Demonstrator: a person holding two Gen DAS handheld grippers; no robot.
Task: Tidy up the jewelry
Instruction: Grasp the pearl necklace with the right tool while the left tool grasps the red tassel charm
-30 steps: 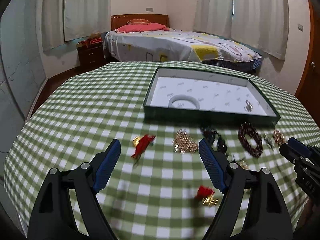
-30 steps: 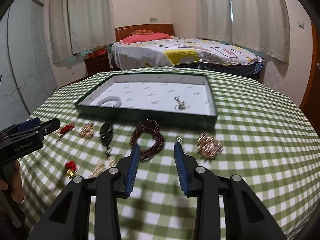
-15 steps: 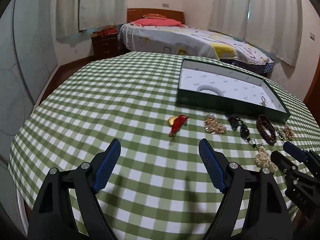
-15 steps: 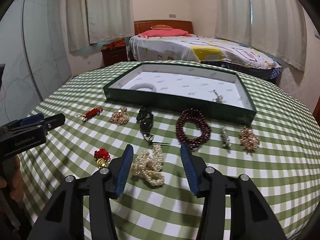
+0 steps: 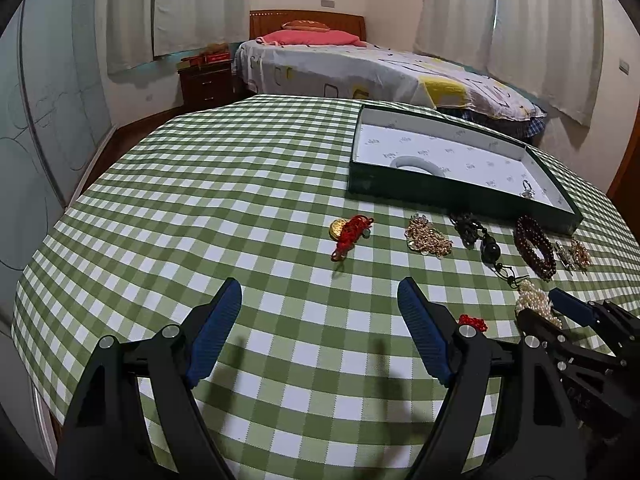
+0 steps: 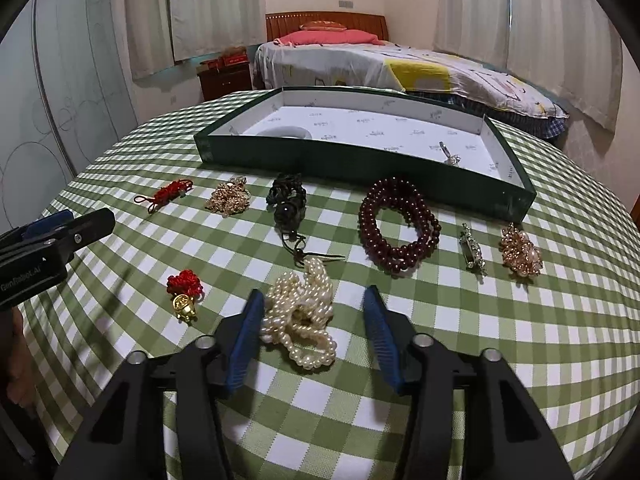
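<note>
A green tray [image 6: 360,168] with a white lining holds a white bangle [image 6: 286,133] and a small silver piece [image 6: 450,156]. My right gripper [image 6: 314,300] is open, its blue fingers either side of a pearl necklace [image 6: 302,316] lying on the checked cloth. My left gripper [image 5: 320,300] is open and empty over bare cloth at the left. Between the pearls and the tray lie a dark red bead bracelet [image 6: 396,224], a black bead string [image 6: 288,202], a gold chain heap [image 6: 228,200] and two red knot charms [image 6: 184,286] [image 6: 168,194].
A silver clasp [image 6: 472,250] and a rose-gold cluster [image 6: 520,250] lie at the right. The round table's edge [image 5: 36,280] curves close on the left. A bed [image 6: 400,64] and a nightstand [image 6: 224,78] stand behind the table.
Both grippers pulled back toward the near edge. My right gripper moved left from the red bracelet, opened wider and came down around the pearl necklace. The left view swung left.
</note>
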